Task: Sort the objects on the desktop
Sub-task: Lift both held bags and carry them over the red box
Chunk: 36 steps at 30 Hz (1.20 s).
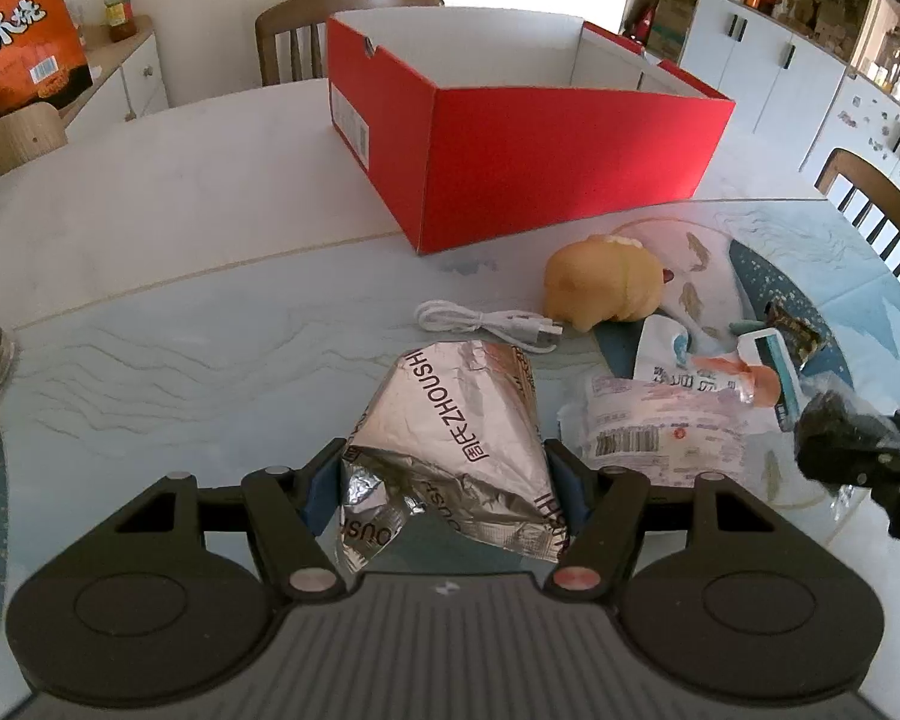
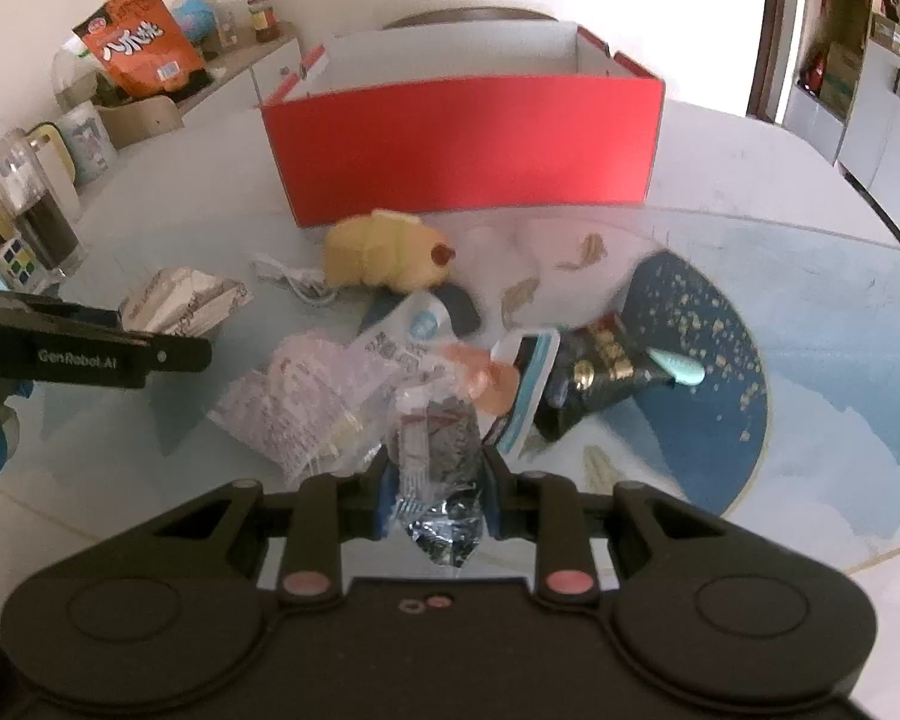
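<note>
Two tongs (image 1: pixel 444 480) (image 2: pixel 435 480) clamped: foil packet (image 1: pixel 450 426), dark snack (image 2: pixel 444 432).

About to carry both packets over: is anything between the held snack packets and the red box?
Nothing tall blocks either path. Between the left gripper holding the silver foil packet and the red box lie only a white USB cable and a yellow plush toy, low on the table. The right gripper's dark packet must cross the wrapper pile.
</note>
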Each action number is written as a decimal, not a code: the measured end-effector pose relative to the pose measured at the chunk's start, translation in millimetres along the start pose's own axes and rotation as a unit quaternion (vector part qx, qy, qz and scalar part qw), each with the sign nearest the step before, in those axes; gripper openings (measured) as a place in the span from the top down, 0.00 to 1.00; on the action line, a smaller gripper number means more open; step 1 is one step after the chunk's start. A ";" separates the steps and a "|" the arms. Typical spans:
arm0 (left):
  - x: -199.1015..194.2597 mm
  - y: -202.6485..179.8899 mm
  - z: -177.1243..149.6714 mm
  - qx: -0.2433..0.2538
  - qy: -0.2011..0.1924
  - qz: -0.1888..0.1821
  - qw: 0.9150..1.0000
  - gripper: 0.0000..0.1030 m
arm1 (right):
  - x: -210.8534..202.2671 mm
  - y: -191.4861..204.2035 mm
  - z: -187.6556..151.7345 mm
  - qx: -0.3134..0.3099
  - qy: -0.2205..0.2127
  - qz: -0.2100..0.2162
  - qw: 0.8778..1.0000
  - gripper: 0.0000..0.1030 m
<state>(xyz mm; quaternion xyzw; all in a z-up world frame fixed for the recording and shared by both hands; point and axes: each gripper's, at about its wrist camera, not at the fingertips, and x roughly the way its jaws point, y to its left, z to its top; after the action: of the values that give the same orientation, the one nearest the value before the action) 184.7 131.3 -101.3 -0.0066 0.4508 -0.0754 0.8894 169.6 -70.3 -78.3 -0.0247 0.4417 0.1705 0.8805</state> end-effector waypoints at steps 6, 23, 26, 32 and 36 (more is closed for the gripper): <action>-12.4 -4.5 6.1 -0.001 -0.006 0.003 1.000 0.34 | -11.6 -4.3 10.5 -0.005 -0.014 0.001 1.000 0.74; -46.7 -24.4 43.6 -0.001 -0.025 0.013 1.000 0.34 | -34.9 -15.0 58.5 -0.021 -0.038 0.024 0.999 0.74; -51.9 -26.8 52.2 0.003 -0.032 0.014 0.999 0.34 | -39.1 -16.8 69.2 -0.025 -0.044 0.029 0.998 0.74; -60.0 -32.3 67.2 0.010 -0.045 0.017 0.999 0.34 | -46.6 -17.9 90.7 -0.041 -0.060 0.035 0.997 0.74; -63.5 -38.9 77.9 0.016 -0.054 0.019 0.998 0.34 | -47.8 -18.4 102.6 -0.051 -0.069 0.038 0.996 0.74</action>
<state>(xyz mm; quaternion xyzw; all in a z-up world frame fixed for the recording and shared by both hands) 205.2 97.4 -1.1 0.0123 0.4008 -0.0654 0.9138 228.1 -81.0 19.7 -0.0406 0.3712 0.2276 0.8993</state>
